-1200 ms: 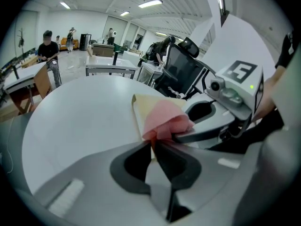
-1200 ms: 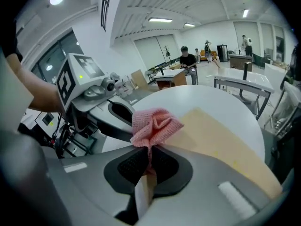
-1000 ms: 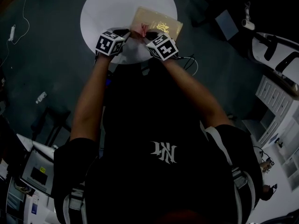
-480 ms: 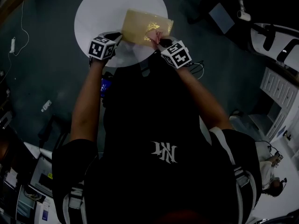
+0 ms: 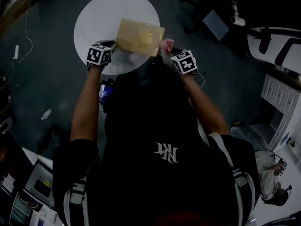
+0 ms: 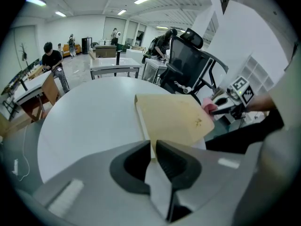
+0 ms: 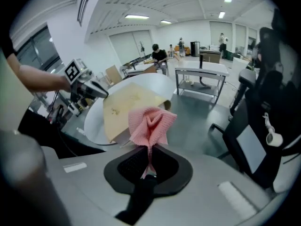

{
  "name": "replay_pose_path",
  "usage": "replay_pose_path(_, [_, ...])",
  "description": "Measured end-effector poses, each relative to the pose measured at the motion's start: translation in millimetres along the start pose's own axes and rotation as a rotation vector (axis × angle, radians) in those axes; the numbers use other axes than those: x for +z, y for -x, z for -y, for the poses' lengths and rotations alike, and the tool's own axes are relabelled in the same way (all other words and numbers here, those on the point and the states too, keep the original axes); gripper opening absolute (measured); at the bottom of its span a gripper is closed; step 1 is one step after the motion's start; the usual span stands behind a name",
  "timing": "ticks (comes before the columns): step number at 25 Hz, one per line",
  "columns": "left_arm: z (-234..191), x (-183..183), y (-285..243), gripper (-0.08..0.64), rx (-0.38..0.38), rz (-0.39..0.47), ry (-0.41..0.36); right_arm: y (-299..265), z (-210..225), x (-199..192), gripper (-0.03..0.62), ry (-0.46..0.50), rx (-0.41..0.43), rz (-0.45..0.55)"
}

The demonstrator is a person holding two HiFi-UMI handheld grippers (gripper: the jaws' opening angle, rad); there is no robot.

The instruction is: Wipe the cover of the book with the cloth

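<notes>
Jaws of the left gripper [image 6: 153, 149] pinch the tan rectangular book [image 6: 176, 119] at its edge. Those of the right gripper [image 7: 148, 163] clamp the pink knitted cloth [image 7: 151, 124], which sits off the cover. Judged between strokes; the next move calls for laying the cloth on the cover.

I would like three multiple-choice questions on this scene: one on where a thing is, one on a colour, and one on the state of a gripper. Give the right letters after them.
1. Where is the cloth?
A. flat on the table
B. in the right gripper
C. on a chair

2. What colour is the cloth?
A. pink
B. blue
C. white

3. How is the left gripper?
A. open and empty
B. shut on the cloth
C. shut on the book

Answers:
1 B, the cloth stands up from between that gripper's jaws.
2 A, it shows pink in every view.
3 C, its jaws pinch the edge of the tan book.
</notes>
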State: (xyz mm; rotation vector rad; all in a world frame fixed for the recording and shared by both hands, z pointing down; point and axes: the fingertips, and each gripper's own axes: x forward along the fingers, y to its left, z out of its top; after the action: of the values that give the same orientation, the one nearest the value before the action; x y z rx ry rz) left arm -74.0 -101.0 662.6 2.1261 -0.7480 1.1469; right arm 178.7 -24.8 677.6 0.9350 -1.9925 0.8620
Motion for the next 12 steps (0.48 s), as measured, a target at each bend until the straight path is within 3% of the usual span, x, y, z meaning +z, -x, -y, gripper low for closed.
replay_pose_path(3, [4,0,10,0.040,0.037,0.008,0.027,27,16,20,0.020,-0.050,0.000,0.104])
replay_pose_path(7, [18,26,48,0.039,0.072,0.094,0.031,82,9,98,0.021,-0.001,0.062,0.344])
replay_pose_path(12, [60,80,138,0.003,0.044,0.320,-0.004,175,-47,189,0.021,0.112,0.219,0.624])
